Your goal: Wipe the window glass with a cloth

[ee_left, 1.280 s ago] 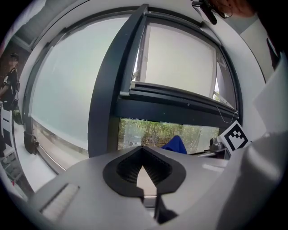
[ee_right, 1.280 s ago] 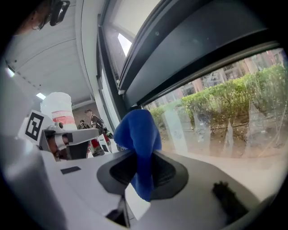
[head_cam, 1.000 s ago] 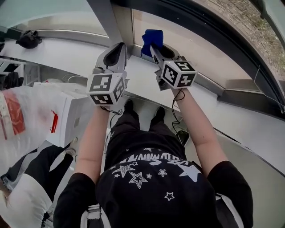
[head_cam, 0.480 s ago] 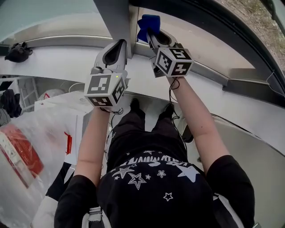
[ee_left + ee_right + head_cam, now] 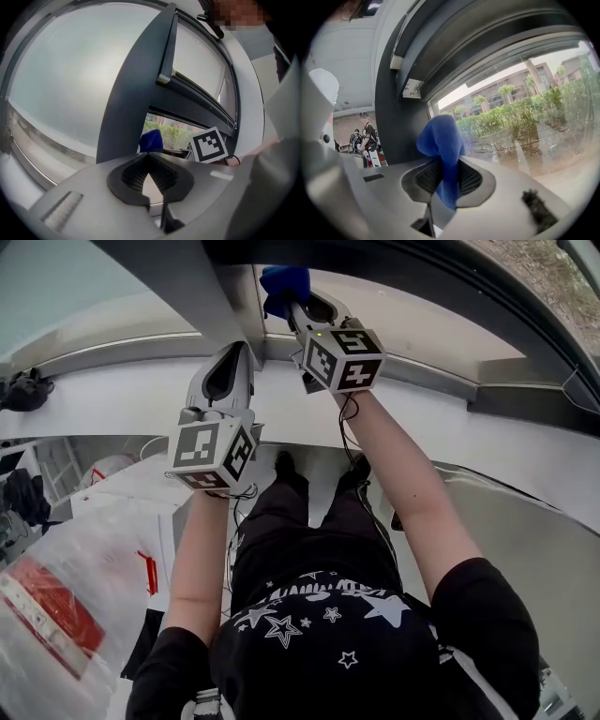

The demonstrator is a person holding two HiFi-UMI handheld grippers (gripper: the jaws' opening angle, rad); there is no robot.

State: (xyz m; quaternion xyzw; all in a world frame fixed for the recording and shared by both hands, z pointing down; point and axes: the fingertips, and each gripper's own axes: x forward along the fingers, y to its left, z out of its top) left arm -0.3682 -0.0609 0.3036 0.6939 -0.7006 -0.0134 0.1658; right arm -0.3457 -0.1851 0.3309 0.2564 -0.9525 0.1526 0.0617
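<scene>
A person stands at a window, seen from above, holding a claw in each hand. The right claw (image 5: 292,307) is raised to the window glass (image 5: 412,320) and pinches a blue cloth (image 5: 284,282) between its ribbed pads, with a bunched end sticking out past the tips. In the right gripper view the cloth (image 5: 440,138) sits at the pane's left edge, overlapping the dark frame post (image 5: 393,122). Whether it presses on the glass cannot be told. Clear glass (image 5: 525,108) runs open to the right of the cloth, with the dark upper frame (image 5: 487,42) above. The lower frame rail (image 5: 441,376) runs along the foot of the pane.

The left claw (image 5: 228,357) is pressed together at the tips and holds nothing. It hangs lower, left of the post (image 5: 211,296), over the white sill (image 5: 112,390), below a frosted pane (image 5: 65,75).

Compared with a second ago, the cloth has travelled up and left to just beside the post. The left claw now sits lower and farther from the right one.
</scene>
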